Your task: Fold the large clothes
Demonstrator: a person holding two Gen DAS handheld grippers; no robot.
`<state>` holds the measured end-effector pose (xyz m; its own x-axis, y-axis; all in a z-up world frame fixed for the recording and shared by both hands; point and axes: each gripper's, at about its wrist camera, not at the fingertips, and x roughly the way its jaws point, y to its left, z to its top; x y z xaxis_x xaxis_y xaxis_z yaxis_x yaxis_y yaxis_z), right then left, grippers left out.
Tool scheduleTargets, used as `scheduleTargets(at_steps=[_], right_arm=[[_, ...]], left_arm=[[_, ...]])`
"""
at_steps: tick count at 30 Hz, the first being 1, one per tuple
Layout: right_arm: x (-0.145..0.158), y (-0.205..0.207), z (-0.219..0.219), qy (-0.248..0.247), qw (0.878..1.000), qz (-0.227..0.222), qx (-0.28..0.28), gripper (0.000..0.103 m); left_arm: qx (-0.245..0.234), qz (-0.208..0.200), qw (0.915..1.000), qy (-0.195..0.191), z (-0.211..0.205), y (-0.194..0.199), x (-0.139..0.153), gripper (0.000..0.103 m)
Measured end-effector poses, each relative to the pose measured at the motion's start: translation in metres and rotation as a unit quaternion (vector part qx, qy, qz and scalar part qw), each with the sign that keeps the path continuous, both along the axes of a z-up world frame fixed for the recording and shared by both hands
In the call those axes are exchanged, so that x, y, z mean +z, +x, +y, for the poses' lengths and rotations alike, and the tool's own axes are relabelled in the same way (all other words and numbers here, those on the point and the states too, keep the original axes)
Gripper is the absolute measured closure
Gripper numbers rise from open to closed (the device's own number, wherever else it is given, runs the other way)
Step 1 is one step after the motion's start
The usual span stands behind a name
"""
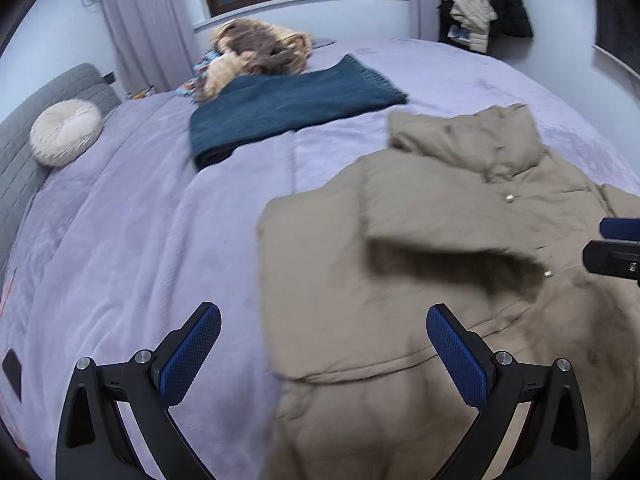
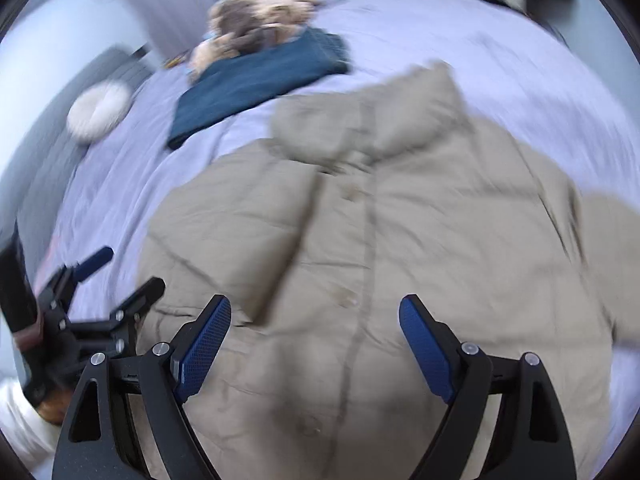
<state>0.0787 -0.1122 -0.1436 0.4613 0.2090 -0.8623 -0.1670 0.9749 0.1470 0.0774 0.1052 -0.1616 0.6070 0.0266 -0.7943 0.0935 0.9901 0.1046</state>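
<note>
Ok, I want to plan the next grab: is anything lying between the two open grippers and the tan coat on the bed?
Nothing visible does. The left gripper and right gripper are both open right above the tan coat, with no object in between. The folded blue blanket lies farther up the bed, clear of the coat.

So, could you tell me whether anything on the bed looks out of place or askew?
The beige coat lies slightly askew, one sleeve folded across its front. Behind the folded teal blanket, a brown furry heap sits unfolded. Nothing looks damaged.
</note>
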Motion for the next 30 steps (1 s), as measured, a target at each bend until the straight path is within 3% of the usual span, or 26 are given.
scheduleTargets(at_steps=[4, 6, 8, 11, 14, 16, 17, 20, 23, 25, 27, 30], right_arm=[[-0.018, 0.013, 0.071, -0.116, 0.99, -0.006, 0.076, 0.014], [-0.029, 0.02, 0.091, -0.142, 0.985, -0.009, 0.094, 0.014], [-0.036, 0.031, 0.099, -0.146, 0.985, -0.014, 0.096, 0.014], [-0.028, 0.048, 0.09, -0.145, 0.987, -0.043, 0.047, 0.014], [-0.006, 0.05, 0.049, -0.094, 0.991, -0.074, -0.055, 0.02], [-0.001, 0.042, 0.004, -0.032, 0.987, -0.072, -0.142, 0.042], [-0.006, 0.039, -0.014, -0.008, 0.983, -0.056, -0.173, 0.062], [-0.044, 0.032, -0.063, 0.067, 0.967, 0.03, -0.244, 0.093], [-0.074, 0.021, -0.089, 0.139, 0.947, 0.077, -0.279, 0.093], [-0.081, 0.016, -0.098, 0.174, 0.939, 0.087, -0.283, 0.093], [-0.079, 0.013, -0.098, 0.191, 0.94, 0.104, -0.262, 0.092], [-0.061, -0.001, -0.096, 0.159, 0.951, 0.101, -0.243, 0.086]], left_arm=[[0.019, 0.049, 0.9975, 0.048, 0.028, -0.01, -0.036, 0.0], [0.016, 0.067, 0.9947, 0.077, 0.027, -0.008, -0.053, 0.0], [0.041, 0.054, 0.9948, 0.075, 0.026, 0.0, -0.057, 0.0], [0.118, 0.049, 0.9914, 0.03, 0.043, 0.018, -0.059, 0.0], [0.16, 0.058, 0.9854, -0.004, 0.057, 0.022, -0.068, 0.0], [0.162, 0.054, 0.9853, -0.007, 0.057, 0.022, -0.07, 0.0], [0.157, 0.052, 0.9862, -0.004, 0.055, 0.022, -0.071, 0.0], [0.146, 0.061, 0.9875, 0.0, 0.051, 0.024, -0.073, 0.0], [0.129, 0.079, 0.9883, -0.019, 0.056, 0.021, -0.062, 0.002], [0.11, 0.088, 0.9894, -0.037, 0.062, 0.013, -0.049, 0.024], [0.095, 0.091, 0.9889, -0.069, 0.068, 0.007, -0.033, 0.029], [0.091, 0.066, 0.9894, -0.092, 0.074, 0.012, -0.008, 0.029]])
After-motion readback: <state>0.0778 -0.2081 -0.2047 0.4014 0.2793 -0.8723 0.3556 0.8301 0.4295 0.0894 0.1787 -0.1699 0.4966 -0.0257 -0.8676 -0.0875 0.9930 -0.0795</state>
